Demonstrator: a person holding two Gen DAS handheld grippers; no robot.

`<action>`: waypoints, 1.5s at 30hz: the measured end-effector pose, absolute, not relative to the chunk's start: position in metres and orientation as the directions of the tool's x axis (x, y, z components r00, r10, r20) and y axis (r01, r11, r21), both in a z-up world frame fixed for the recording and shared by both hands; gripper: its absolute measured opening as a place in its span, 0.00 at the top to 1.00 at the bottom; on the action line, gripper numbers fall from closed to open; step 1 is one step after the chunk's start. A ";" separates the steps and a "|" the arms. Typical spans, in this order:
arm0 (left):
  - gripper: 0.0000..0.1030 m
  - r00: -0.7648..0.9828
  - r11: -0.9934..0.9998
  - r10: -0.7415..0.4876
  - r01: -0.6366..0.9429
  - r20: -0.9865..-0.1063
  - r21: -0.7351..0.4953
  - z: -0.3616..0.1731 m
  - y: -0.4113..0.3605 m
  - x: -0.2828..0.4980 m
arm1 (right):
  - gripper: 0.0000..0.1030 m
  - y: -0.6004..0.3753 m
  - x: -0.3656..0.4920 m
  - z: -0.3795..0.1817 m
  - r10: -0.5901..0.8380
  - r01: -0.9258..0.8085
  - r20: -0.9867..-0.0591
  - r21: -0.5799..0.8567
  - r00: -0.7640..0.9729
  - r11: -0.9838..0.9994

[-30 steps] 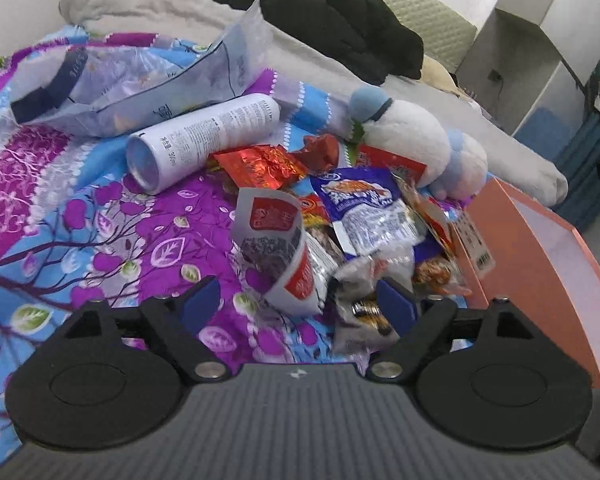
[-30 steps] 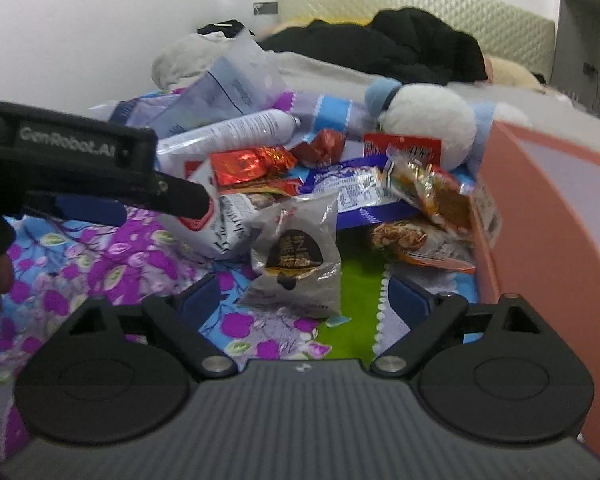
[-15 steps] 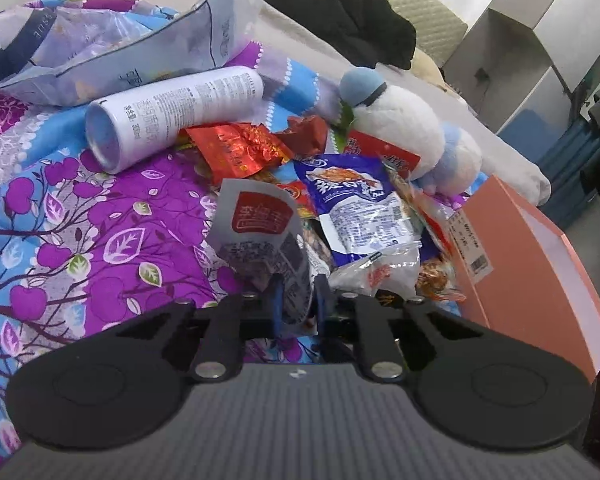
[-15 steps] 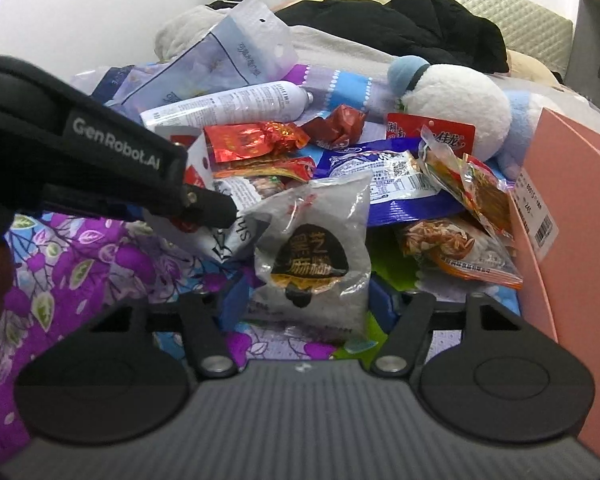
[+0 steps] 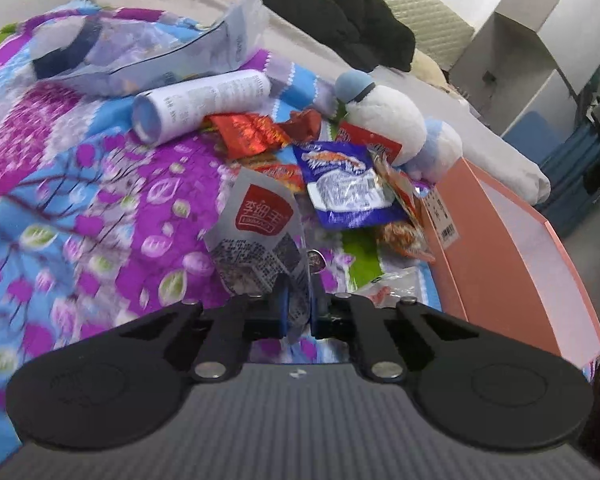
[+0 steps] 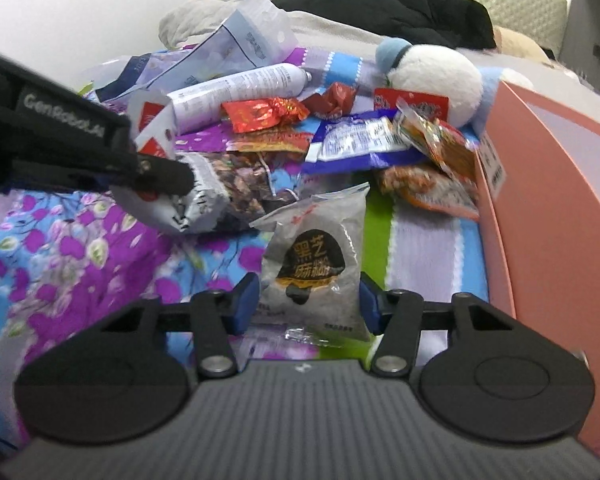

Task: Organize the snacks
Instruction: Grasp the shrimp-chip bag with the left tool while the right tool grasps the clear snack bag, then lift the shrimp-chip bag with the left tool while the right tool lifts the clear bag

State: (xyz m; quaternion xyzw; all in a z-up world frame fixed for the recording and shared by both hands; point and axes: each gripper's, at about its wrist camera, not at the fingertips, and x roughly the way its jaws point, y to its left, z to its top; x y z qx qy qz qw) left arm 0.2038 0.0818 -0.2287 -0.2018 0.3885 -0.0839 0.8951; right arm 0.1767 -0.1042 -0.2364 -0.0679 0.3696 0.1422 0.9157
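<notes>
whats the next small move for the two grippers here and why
Probably lift both packets toward the pink box: the left gripper has just closed on the white snack bag, and the right gripper has been closing around the grey sesame packet.

Both cameras sit just behind their own grippers, low and close over the bed (image 5: 80,184), tilted down toward the far headboard (image 6: 532,4). The left wrist view looks from the left across the snack pile toward the pink box (image 5: 512,256) at right. The right wrist view stands further right, near that box. Both share the white tube (image 5: 204,100), the plush toy (image 6: 432,76) and the blue packet (image 5: 340,184).
</notes>
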 end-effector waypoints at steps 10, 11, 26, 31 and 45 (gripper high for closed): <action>0.89 0.653 0.920 -0.274 -0.034 -0.706 -0.389 -0.215 0.068 0.148 | 0.49 -0.126 0.131 -0.221 0.196 -0.260 -0.731 0.026 0.654 0.965; 0.89 0.645 0.918 -0.278 -0.041 -0.712 -0.396 -0.215 0.067 0.145 | 0.49 -0.127 0.128 -0.220 0.195 -0.258 -0.735 0.029 0.649 0.966; 0.09 0.531 0.959 -0.169 -0.105 -0.830 -0.263 -0.211 0.075 0.115 | 0.49 -0.135 0.101 -0.226 0.162 -0.205 -0.733 0.032 0.660 0.978; 0.07 0.540 0.968 -0.129 -0.112 -0.832 -0.223 -0.203 0.087 0.114 | 0.16 -0.138 0.102 -0.227 0.189 -0.197 -0.717 0.074 0.671 0.978; 0.06 0.583 0.984 -0.167 0.148 -0.795 -0.099 -0.182 0.060 0.147 | 0.44 -0.122 0.112 -0.244 0.142 -0.228 -0.722 -0.022 0.678 0.973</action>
